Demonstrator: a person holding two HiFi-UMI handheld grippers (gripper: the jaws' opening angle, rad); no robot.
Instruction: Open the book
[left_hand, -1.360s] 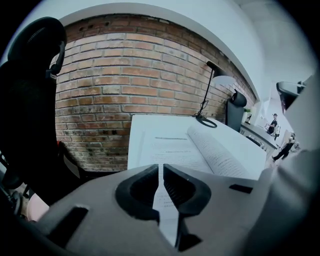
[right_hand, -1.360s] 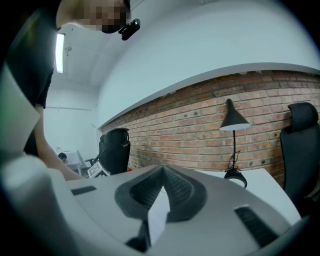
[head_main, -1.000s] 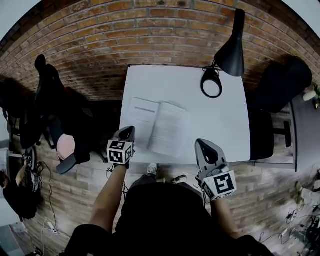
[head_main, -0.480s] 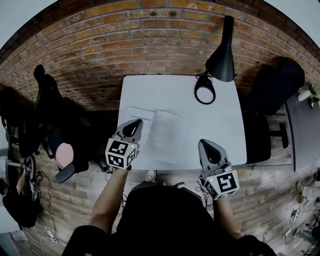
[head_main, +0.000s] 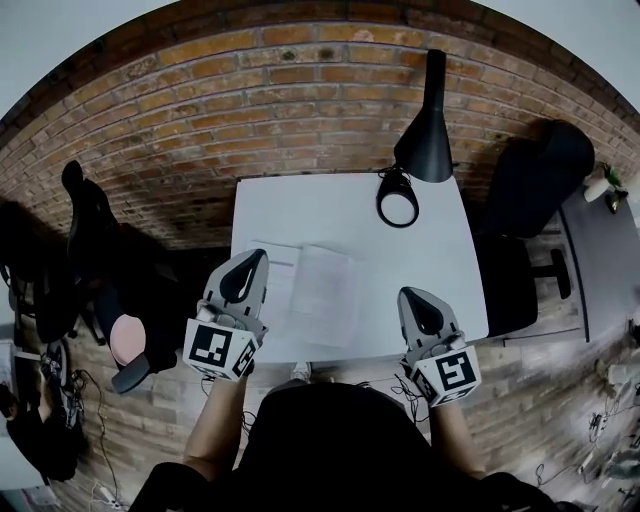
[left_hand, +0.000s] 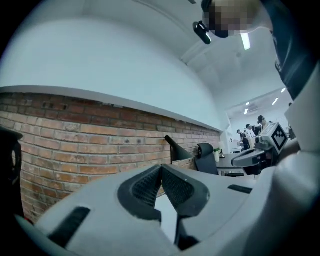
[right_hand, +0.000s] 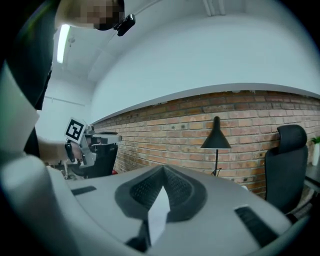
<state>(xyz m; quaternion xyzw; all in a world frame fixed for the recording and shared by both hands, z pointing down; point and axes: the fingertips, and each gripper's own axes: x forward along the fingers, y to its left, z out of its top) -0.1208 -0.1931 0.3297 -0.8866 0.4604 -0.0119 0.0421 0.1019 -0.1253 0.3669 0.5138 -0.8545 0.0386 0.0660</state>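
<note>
one open book (head_main: 320, 290), illegible

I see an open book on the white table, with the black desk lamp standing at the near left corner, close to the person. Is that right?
Not quite. The open book does lie on the white table, but the black desk lamp stands at the far right corner, by the brick wall, away from the person. The head view shows this.
</note>
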